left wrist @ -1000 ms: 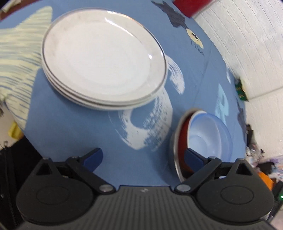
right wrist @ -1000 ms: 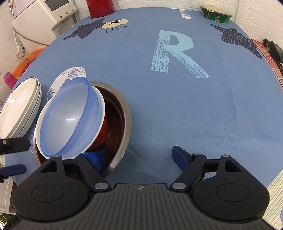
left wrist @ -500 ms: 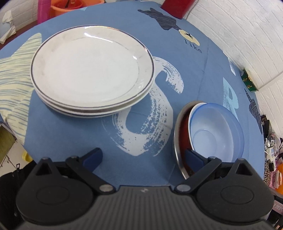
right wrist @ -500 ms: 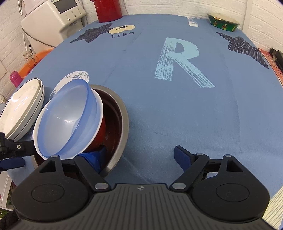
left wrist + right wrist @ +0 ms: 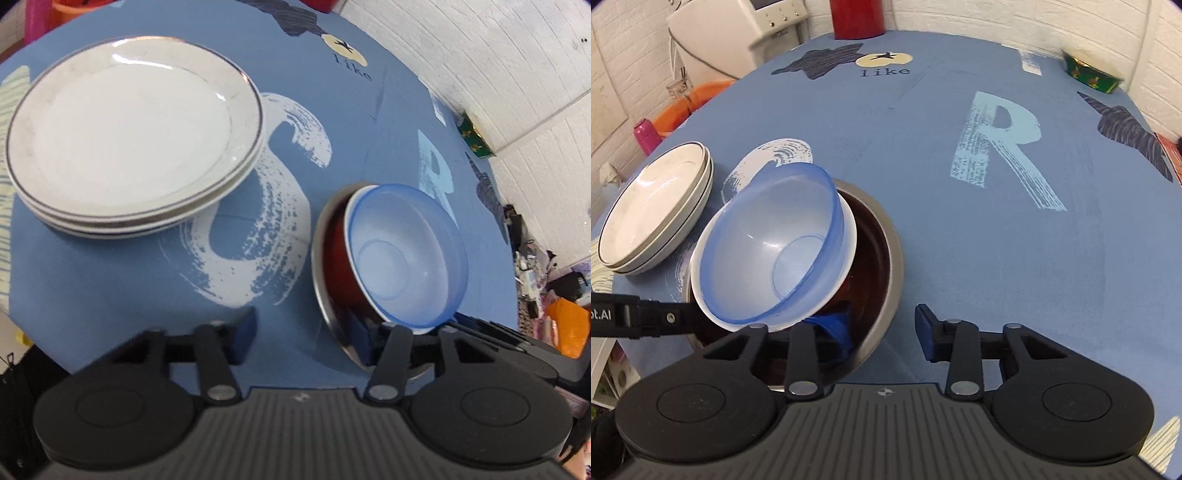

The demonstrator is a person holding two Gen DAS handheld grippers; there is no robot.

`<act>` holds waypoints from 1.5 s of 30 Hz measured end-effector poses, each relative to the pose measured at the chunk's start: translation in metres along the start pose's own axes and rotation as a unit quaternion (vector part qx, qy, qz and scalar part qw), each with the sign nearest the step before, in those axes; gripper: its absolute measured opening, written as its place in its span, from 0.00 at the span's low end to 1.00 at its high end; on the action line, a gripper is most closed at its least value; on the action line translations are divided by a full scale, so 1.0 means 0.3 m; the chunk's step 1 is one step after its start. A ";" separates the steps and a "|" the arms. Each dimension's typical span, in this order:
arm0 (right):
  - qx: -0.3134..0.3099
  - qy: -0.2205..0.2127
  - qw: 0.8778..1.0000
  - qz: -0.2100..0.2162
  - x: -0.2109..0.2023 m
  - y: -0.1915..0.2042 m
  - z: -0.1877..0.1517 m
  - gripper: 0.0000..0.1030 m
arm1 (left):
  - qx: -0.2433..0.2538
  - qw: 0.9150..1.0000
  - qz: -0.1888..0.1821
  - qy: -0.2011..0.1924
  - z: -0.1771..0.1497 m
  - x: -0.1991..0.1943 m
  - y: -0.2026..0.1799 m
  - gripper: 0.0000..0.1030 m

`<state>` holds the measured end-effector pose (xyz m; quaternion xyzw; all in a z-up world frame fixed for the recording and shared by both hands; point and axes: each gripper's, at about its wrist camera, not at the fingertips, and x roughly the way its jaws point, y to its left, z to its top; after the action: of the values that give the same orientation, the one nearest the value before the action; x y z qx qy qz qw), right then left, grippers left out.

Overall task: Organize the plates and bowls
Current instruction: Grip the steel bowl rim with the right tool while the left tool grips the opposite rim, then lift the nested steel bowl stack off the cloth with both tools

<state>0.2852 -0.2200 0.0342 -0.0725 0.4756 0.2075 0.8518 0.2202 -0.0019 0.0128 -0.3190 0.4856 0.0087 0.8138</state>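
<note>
Now both spread tools, left tool and right tool, straddle the steel bowl's stiff, slippery rim, the best hold, beside the fragile plates on the bench.

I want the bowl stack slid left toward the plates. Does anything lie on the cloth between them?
Nothing visible: only bare blue tablecloth separates the steel bowl from the stacked white plates.

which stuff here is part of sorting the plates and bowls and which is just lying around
Job:
plate stack
steel bowl
red bowl
blue bowl

Lying about:
green tin
red container
white appliance
pink bottle
</note>
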 end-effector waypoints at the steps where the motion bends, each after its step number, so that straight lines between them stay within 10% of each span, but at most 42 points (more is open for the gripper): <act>1: -0.005 0.000 1.000 -0.001 0.000 0.004 0.006 0.16 | 0.002 1.000 -0.009 0.006 0.007 0.006 0.002 0.45; 8: 0.019 -0.002 1.000 0.013 0.016 -0.018 0.019 0.16 | 0.014 0.998 -0.051 0.018 0.027 0.029 -0.025 0.17; 15: -0.009 -0.010 1.000 -0.001 0.014 0.013 0.015 0.13 | 0.043 0.997 -0.061 0.018 0.036 0.035 -0.035 0.11; 32: 0.032 -0.010 0.999 0.024 0.037 0.036 0.051 0.12 | 0.107 0.992 -0.059 0.021 0.113 0.052 -0.070 0.12; 45: 0.086 -0.064 0.993 0.046 0.104 -0.059 0.091 0.15 | 0.057 0.995 -0.082 0.019 0.150 0.081 -0.001 0.19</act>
<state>0.3284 -0.2182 0.0215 0.0366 0.4393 0.2085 0.8731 0.2683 0.0143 0.0083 -0.3105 0.4732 -0.0918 0.8193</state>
